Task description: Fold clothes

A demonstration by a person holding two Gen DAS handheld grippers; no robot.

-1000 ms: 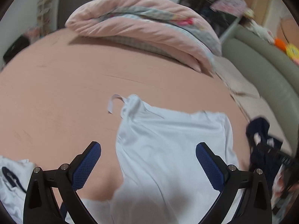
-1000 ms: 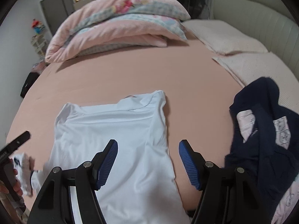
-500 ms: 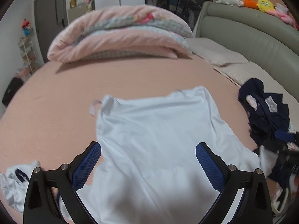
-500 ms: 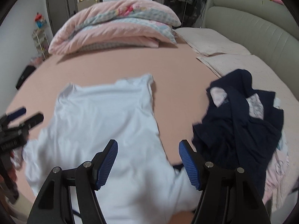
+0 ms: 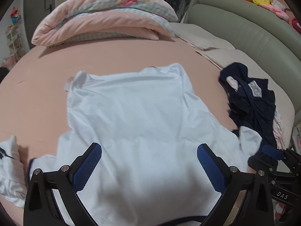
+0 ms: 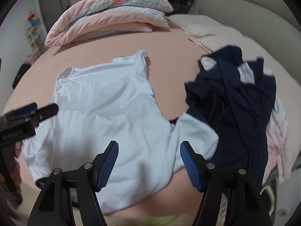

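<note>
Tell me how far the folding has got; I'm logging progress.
Done: the white shirt lies spread flat on the pink bed. In hand: nothing; the left claw and right claw hover open above it. Left: every fold, plus the dark clothes pile beside it.

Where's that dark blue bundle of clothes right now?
The dark navy clothes lie crumpled on the right side of the pink bed, just right of the spread-out white shirt, toward the grey padded headboard.
</note>
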